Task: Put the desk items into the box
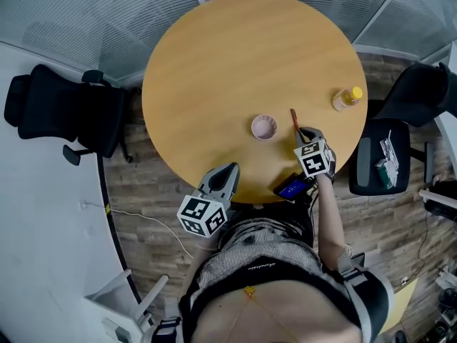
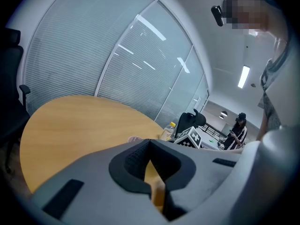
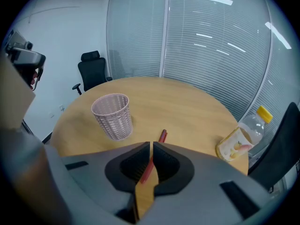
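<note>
A red pen (image 1: 293,118) (image 3: 162,136) points away from me over the round wooden table (image 1: 235,56), and its near end runs in between the jaws of my right gripper (image 1: 303,133) (image 3: 151,146), which is shut on it. A pink mesh cup (image 1: 263,126) (image 3: 112,115) stands upright just left of the pen. My left gripper (image 1: 227,171) (image 2: 150,143) hangs at the table's near edge, shut with nothing in it. No box shows in any view.
A clear bottle with a yellow cap (image 1: 347,98) (image 3: 241,139) stands near the table's right edge. A black office chair (image 1: 57,109) is at the left and another chair (image 1: 378,156) with papers at the right. A person (image 2: 236,130) stands far off.
</note>
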`<state>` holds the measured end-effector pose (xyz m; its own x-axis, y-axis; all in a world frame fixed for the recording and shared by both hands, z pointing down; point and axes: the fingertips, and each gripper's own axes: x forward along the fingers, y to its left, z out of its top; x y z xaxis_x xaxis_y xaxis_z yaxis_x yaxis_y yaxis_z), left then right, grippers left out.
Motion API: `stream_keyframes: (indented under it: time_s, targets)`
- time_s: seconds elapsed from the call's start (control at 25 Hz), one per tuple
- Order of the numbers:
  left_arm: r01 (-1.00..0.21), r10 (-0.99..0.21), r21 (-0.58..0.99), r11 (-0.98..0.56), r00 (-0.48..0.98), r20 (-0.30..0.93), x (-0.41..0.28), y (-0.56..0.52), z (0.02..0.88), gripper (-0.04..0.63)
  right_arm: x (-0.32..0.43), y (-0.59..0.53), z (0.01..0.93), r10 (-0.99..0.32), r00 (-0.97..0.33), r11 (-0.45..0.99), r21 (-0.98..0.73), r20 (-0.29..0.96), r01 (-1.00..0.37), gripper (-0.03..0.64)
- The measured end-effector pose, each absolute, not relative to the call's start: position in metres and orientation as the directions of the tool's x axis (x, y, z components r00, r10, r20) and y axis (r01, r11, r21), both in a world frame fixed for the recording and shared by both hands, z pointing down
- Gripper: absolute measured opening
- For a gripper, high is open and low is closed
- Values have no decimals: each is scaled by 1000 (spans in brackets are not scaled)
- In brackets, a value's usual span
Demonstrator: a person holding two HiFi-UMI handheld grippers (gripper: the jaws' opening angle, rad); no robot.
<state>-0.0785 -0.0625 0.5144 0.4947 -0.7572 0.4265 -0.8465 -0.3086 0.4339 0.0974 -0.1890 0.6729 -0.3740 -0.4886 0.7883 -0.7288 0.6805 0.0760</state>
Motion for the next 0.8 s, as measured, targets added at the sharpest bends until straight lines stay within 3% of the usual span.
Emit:
stream_keyframes:
  time_s: [0.8]
  targets:
    - [-861,-753,446,-246,459,472,-83,-50,533,18,103,-192,723,-407,-360,647,-13,839,-763,35]
